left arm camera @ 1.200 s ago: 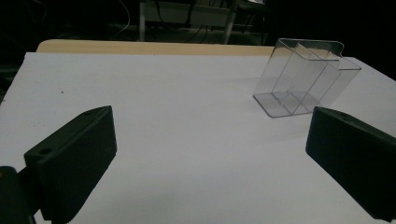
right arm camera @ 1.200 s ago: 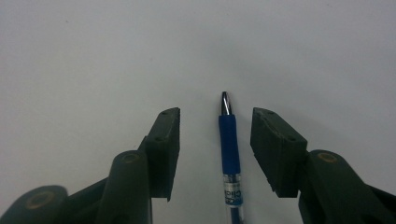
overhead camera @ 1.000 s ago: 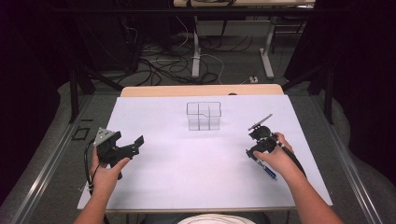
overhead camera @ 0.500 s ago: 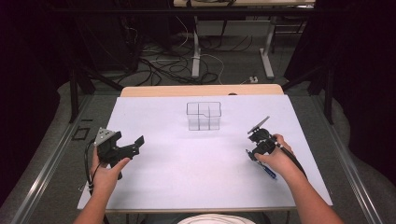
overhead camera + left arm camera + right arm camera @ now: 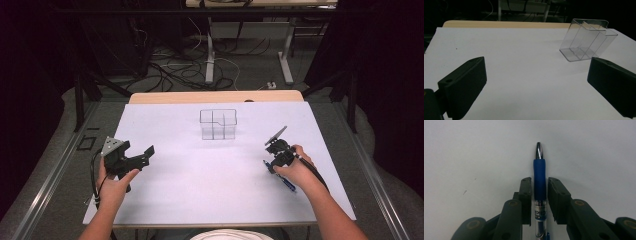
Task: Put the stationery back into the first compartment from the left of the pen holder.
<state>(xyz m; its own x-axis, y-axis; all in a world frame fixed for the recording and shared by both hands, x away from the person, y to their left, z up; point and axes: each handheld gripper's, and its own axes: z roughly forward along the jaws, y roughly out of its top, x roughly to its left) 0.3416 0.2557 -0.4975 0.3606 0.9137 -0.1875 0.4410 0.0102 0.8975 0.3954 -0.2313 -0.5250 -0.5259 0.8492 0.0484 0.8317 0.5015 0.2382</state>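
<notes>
A blue pen [image 5: 539, 177] with a silver tip lies on the white sheet [image 5: 200, 195], and its rear end sticks out by the person's right hand [image 5: 286, 183]. My right gripper [image 5: 539, 181] points down over it at the right of the table [image 5: 274, 159]. Its jaws have just been closing and now flank the pen's blue grip, with a thin gap still showing on each side. My left gripper [image 5: 137, 157] is held at the left of the table, open [image 5: 536, 65] and with nothing in it. It faces a clear plastic divided box [image 5: 587, 40].
The clear box [image 5: 218, 124] stands upright at the middle back of the sheet. A wooden table edge [image 5: 215, 96] runs behind it. Beyond are dark floor, cables and table legs. The sheet's front edge lies close to the person's forearms.
</notes>
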